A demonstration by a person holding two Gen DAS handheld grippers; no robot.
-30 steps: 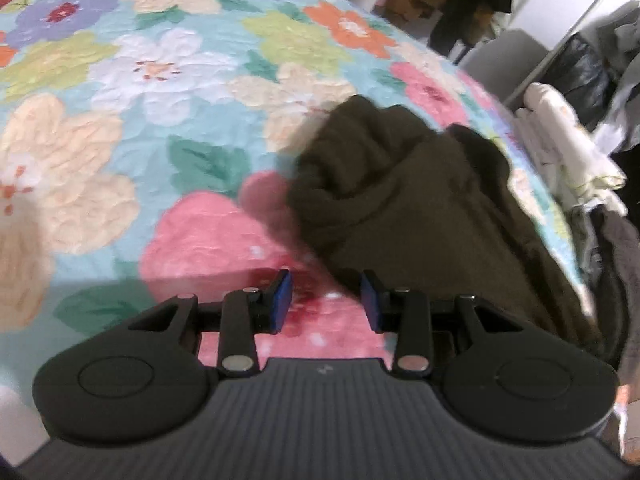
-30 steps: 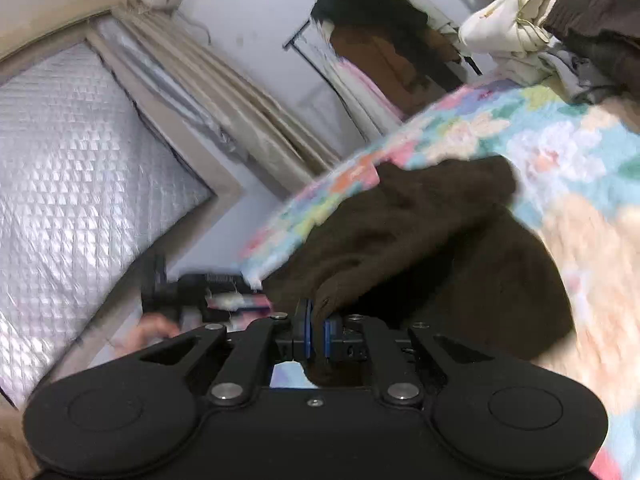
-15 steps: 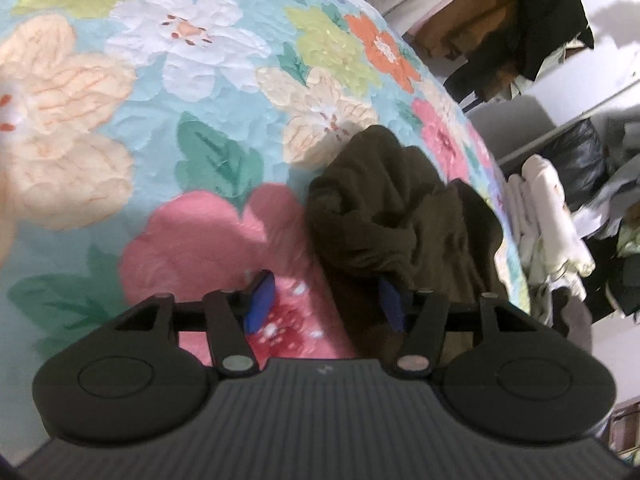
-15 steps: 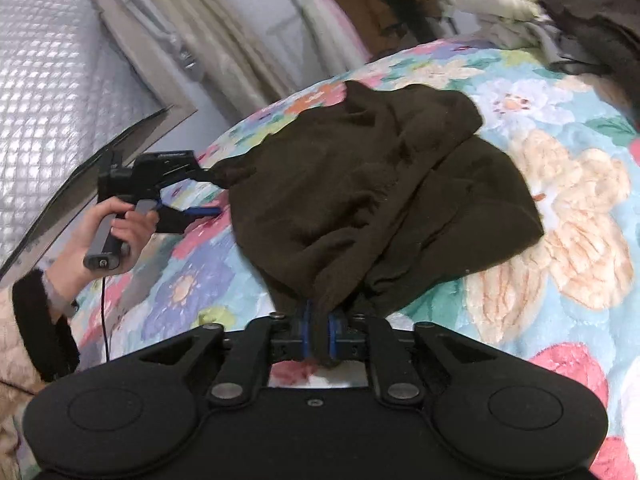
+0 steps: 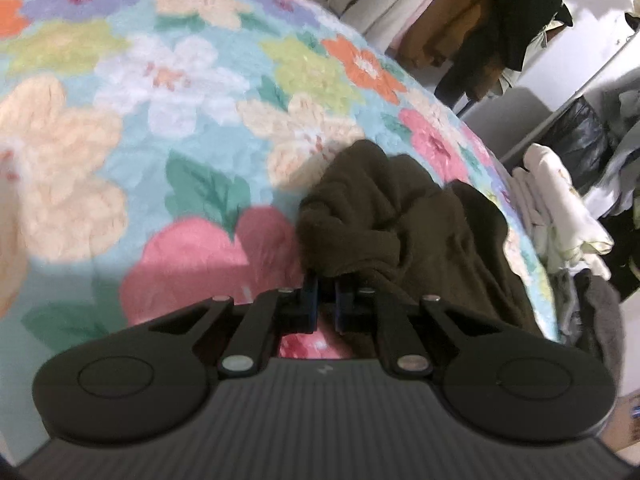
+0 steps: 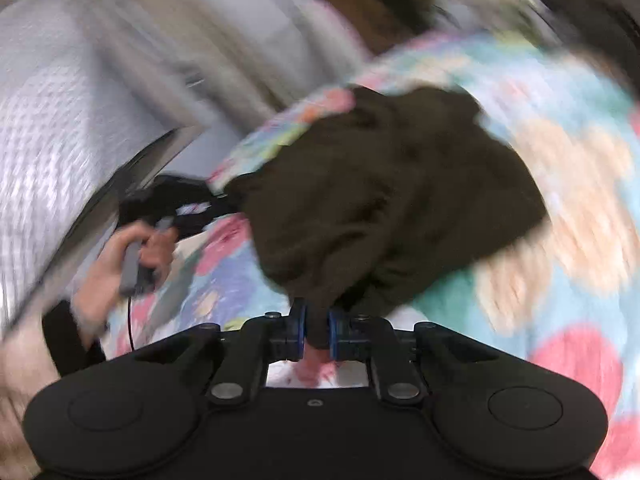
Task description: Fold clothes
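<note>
Dark brown garment (image 5: 404, 216) lay bunched and creased on the floral quilt (image 5: 160, 128), sitting at 4 o'clock of the bed in your left wrist view. Your left gripper (image 5: 325, 300) pinched its near edge, fingers nearly together. Your right gripper (image 6: 317, 330) clamped another fold; that view was blurred. No containers or legible writing visible.
</note>
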